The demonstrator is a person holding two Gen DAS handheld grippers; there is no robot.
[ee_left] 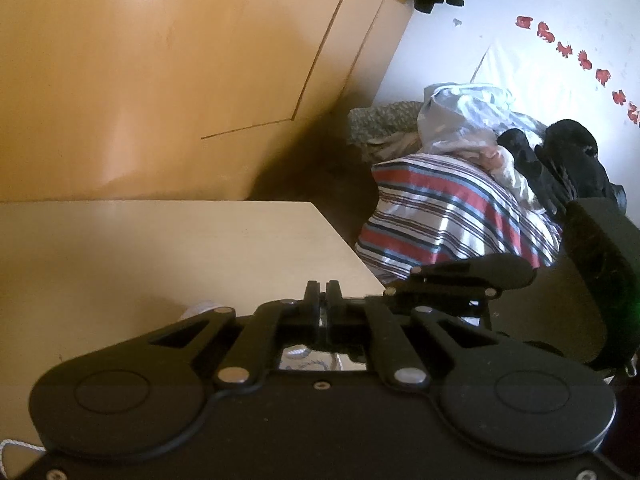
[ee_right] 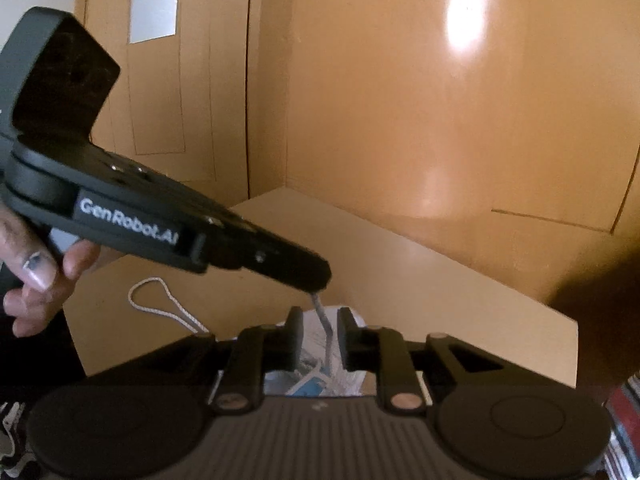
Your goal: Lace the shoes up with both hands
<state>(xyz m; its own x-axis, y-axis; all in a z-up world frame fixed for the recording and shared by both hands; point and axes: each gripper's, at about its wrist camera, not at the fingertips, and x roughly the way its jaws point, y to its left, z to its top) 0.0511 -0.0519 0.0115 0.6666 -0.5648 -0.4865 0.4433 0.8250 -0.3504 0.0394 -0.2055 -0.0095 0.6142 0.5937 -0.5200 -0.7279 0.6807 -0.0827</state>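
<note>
The left gripper [ee_left: 323, 292] has its two fingers drawn together with only a thin slit between them; in the right wrist view the same tool [ee_right: 316, 280] reaches in from the left, held by the person's left hand [ee_right: 36, 280], and its tip is pinched on a grey-white shoelace [ee_right: 325, 328]. That lace runs taut from the pinched tip downward and passes between the fingers of the right gripper [ee_right: 319, 336], which stand well apart on either side of it without touching it. The right gripper grips nothing. The shoe [ee_right: 320, 380] lies directly below the right gripper's fingers, seen only in part through the gaps in the linkage: white upper with light blue trim. In the left wrist view only a small patch of it [ee_left: 316, 362] shows through the opening behind the fingers. A second stretch of white lace [ee_right: 160, 304] lies slack in a loop on the pale wooden table [ee_right: 460, 292], to the left of the shoe. In the left wrist view the right gripper's body [ee_left: 464, 276] sits just right of the left gripper's fingertips. Beyond the table edge [ee_left: 160, 248] stand an orange-brown wardrobe [ee_left: 160, 80] and a striped bundle of fabric [ee_left: 440, 216] topped with a plastic bag [ee_left: 460, 116] and black garments [ee_left: 560, 152].
</note>
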